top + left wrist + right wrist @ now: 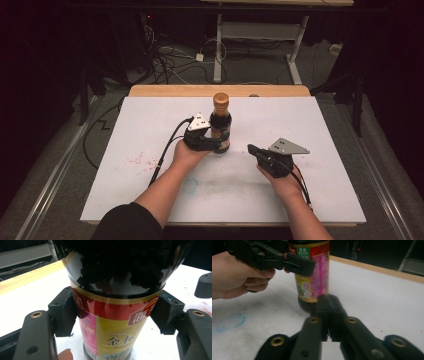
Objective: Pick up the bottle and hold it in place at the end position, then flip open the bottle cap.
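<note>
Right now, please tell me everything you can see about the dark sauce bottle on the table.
The sauce bottle stands upright near the middle of the white table. It looks like glass, full of dark liquid, with a brownish-orange cap and a glossy red, gold and pink label with Chinese characters. The left gripper clamps its body from both sides.

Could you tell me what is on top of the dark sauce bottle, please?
An orange-brown cap sits on the sauce bottle, which the left gripper clamps. Whether it is screwed tight cannot be told.
</note>
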The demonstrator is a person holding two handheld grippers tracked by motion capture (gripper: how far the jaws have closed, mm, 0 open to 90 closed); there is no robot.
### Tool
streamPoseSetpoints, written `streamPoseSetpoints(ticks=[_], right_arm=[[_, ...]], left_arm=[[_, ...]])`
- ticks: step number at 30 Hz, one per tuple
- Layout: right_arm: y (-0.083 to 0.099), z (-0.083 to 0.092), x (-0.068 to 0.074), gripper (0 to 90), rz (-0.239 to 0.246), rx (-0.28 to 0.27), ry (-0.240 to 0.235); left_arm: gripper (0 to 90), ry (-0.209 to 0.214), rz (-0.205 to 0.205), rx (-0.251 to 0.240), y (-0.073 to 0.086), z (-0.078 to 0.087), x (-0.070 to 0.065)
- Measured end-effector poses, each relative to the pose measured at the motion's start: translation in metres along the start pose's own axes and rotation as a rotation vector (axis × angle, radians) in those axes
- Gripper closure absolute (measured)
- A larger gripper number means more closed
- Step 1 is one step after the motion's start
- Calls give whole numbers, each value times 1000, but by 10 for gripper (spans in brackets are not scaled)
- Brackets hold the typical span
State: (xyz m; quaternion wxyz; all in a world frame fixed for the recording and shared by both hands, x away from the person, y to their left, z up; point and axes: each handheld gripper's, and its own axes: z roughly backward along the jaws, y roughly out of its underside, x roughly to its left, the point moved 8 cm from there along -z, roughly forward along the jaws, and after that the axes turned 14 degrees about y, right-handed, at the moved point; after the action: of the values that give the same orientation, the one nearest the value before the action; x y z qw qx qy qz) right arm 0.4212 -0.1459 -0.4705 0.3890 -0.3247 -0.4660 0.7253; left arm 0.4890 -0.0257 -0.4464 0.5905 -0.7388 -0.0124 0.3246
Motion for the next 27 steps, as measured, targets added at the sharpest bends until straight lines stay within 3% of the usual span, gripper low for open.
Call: streamPoseSetpoints(ticks=[12,17,24,27], right_arm=[[-30,4,2,900,12,-35,-14],[-33,-1,5,900,4,-24,-41],[-36,-5,8,900,12,-11,-43],[-40,-7,7,900,13,-10,-47]], left_arm=[[267,1,17,-11,-1,1,0],[167,5,87,-13,6,6,12],[205,12,24,-26,6,3,7],[229,15,25,-25,4,0,5]])
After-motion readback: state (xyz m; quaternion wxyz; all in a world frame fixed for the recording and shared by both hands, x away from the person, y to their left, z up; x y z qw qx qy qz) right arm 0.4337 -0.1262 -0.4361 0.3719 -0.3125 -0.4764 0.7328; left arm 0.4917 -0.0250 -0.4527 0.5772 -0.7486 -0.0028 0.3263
